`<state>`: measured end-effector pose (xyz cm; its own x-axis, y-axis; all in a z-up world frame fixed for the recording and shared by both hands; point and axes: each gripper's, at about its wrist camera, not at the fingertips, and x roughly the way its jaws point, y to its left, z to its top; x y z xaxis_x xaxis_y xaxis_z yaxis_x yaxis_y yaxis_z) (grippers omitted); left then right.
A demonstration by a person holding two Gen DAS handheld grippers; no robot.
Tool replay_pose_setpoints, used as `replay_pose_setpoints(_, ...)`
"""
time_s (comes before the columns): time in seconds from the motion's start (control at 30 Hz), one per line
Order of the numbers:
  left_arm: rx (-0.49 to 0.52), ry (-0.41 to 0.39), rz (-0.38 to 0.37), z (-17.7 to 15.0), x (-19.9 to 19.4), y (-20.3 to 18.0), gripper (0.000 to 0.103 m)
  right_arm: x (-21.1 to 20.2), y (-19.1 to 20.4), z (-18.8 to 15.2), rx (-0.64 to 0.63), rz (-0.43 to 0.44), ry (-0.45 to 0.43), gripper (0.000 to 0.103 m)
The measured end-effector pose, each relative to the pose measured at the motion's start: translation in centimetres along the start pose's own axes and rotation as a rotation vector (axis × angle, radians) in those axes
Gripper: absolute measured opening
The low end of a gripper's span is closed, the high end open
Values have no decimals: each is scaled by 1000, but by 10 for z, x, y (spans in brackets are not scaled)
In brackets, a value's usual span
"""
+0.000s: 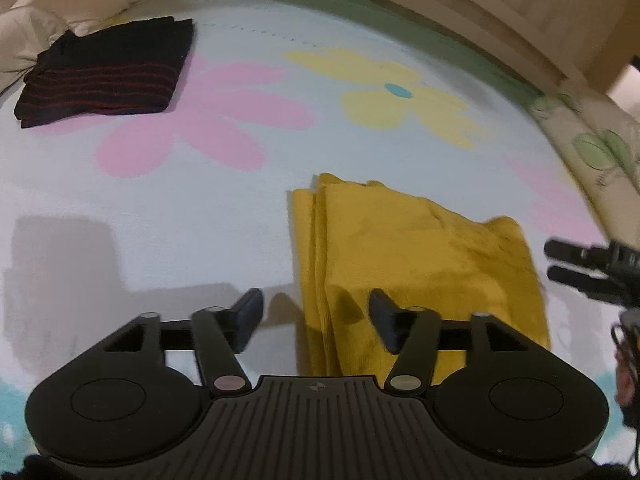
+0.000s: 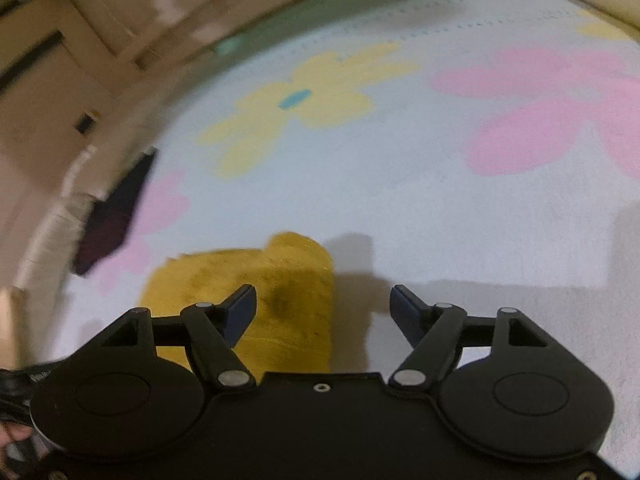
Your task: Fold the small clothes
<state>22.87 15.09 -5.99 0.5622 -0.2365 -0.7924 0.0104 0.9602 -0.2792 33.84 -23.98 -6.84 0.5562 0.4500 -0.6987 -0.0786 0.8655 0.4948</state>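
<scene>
Left wrist view shows our left gripper with its fingers spread wide and holding nothing, low in the frame, right over the near edge of the yellow cloth. The yellow cloth lies folded in layers on the flowered blanket, in the lower middle of the frame, with its stacked edges on its left side. Our right gripper is wide too and holds nothing; in its own view the yellow cloth sits in the lower left, under its left finger. In the upper left of the left wrist view a dark striped cloth lies folded, well apart from the yellow one. What could go wrong? If we pinch only the top layer, we think the stack may slide open and the fold would be lost. If one finger drags on the soft blanket, it could pull the blanket up with the cloth. The right wrist view is blurry, so we cannot be sure how neat the far edge is; it might be bunched, and the next fold would then come out crooked. The two grippers could also bump if both reach for the same side.
</scene>
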Motion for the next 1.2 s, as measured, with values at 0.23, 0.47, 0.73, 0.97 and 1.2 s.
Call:
replay_pose_setpoints(0.23, 2, 154, -118, -22, -2, 1, 75, -10, -7, -2, 42, 166, 22, 98)
replay_pose_setpoints(0.47, 65, 148, -125, -29, 20, -22, 95, 19, -7, -18, 78, 238, 127, 103)
replay_pose_setpoints(0.73, 63, 87, -109, -27, 34, -36, 95, 34, -1, -21, 137, 284, 118, 100)
replay_pose_setpoints(0.97, 44, 72, -94, -25, 22, -37, 23, 29, 0, -22, 95, 189, 119, 47)
replay_pose_setpoints(1.2, 35, 46, -146, -24, -12, -50, 21, 4, 11, -19, 76, 177, 119, 41)
